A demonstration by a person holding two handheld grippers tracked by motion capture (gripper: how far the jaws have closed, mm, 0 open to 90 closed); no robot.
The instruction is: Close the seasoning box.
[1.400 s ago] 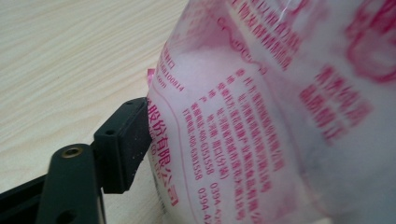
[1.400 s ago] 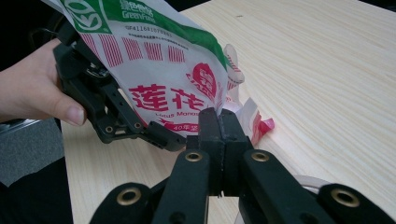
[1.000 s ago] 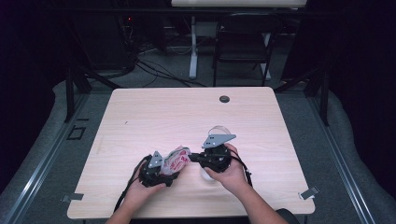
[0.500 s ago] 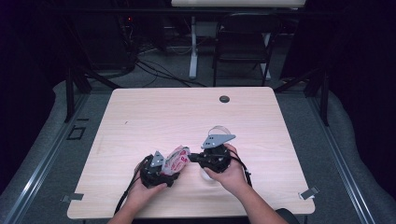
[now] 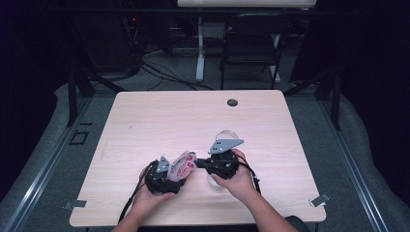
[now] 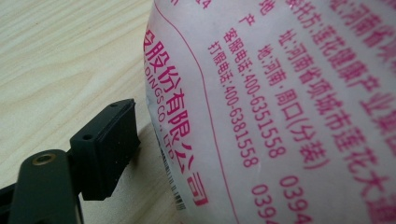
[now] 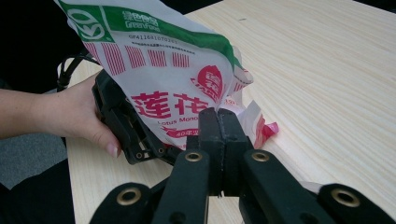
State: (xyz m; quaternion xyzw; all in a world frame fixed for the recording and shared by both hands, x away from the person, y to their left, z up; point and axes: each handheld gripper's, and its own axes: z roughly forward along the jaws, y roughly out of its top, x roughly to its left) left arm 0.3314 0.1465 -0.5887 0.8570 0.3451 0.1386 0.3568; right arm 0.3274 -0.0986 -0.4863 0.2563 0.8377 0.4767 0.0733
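A white packet point(image 5: 183, 164) with red and green print hangs tilted just above the table point(image 5: 145, 125), between the two grippers. My left gripper point(image 5: 180, 171) is shut on its lower part. In the left gripper view one black pad point(image 6: 109, 144) lies against the packet point(image 6: 280, 93), which hides the other pad. My right gripper point(image 5: 197, 163) comes in from the right. In its own view the right gripper point(image 7: 219, 114) has its jaws pressed together on the packet's point(image 7: 159, 70) crumpled edge. A hand point(image 7: 79, 116) grips the left gripper behind the packet.
A clear round container point(image 5: 226, 135) stands just beyond the right gripper. A small black disc point(image 5: 232, 102) sits near the table's far edge. A dark chair point(image 5: 251, 43) and cables are on the floor behind the table.
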